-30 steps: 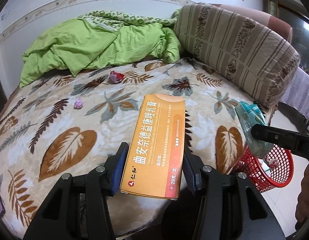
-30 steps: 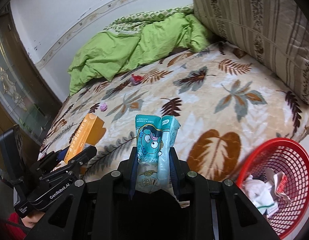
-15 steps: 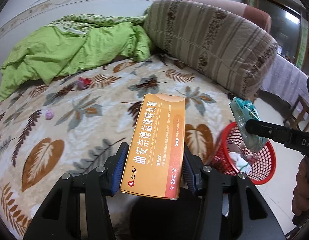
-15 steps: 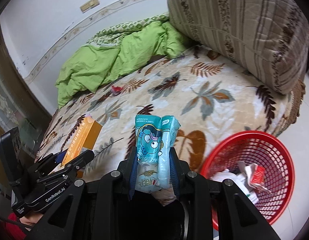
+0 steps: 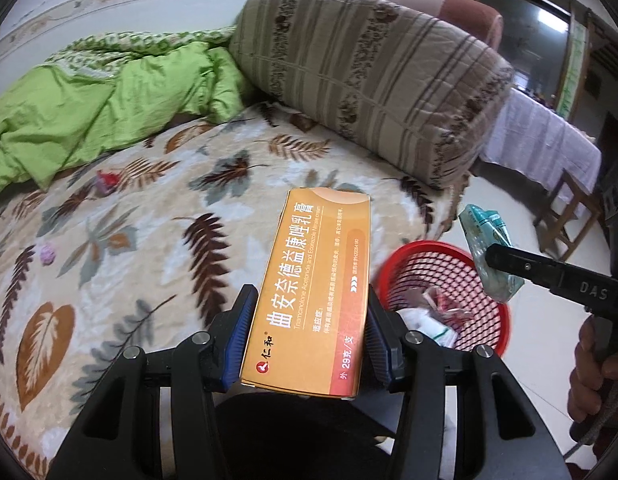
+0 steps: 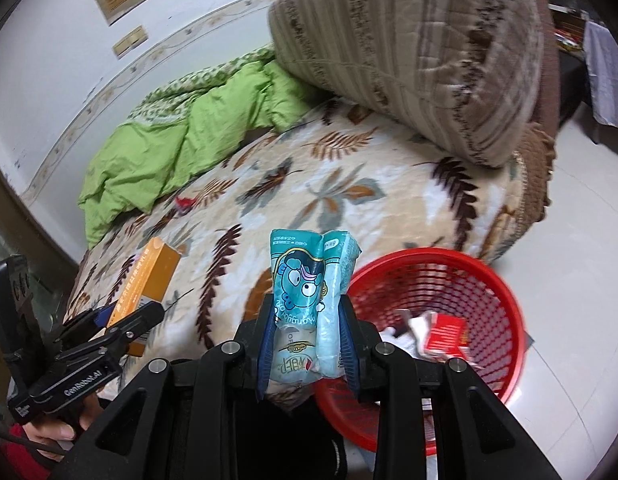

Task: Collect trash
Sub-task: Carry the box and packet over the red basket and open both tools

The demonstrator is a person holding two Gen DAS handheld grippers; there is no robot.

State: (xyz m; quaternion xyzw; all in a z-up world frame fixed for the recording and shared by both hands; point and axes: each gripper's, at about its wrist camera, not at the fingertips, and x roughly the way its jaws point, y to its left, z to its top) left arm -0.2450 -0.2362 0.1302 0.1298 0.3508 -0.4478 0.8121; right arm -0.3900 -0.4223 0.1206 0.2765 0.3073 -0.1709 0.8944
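The left gripper [image 5: 307, 338] is closed on an orange ointment box [image 5: 311, 296], its blue pads pressed against the box's two long sides; the box points toward 12 o'clock above the leaf-print blanket [image 5: 157, 216]. The right gripper [image 6: 307, 344] is clamped narrowly on a teal cartoon snack wrapper [image 6: 309, 280], which stands upright between the jaws. A red mesh basket [image 6: 505, 320] sits on the floor at 3 o'clock of the right gripper, just beside the bed's edge, with crumpled paper and a red-and-white wrapper [image 6: 445, 332] inside. On the blanket, a small red scrap [image 5: 107, 179] lies near the green quilt [image 5: 109, 112] at 11 o'clock, and a pink scrap [image 5: 47, 253] lies at 9 o'clock. A striped cushion [image 5: 369, 76] rests at 1 o'clock.
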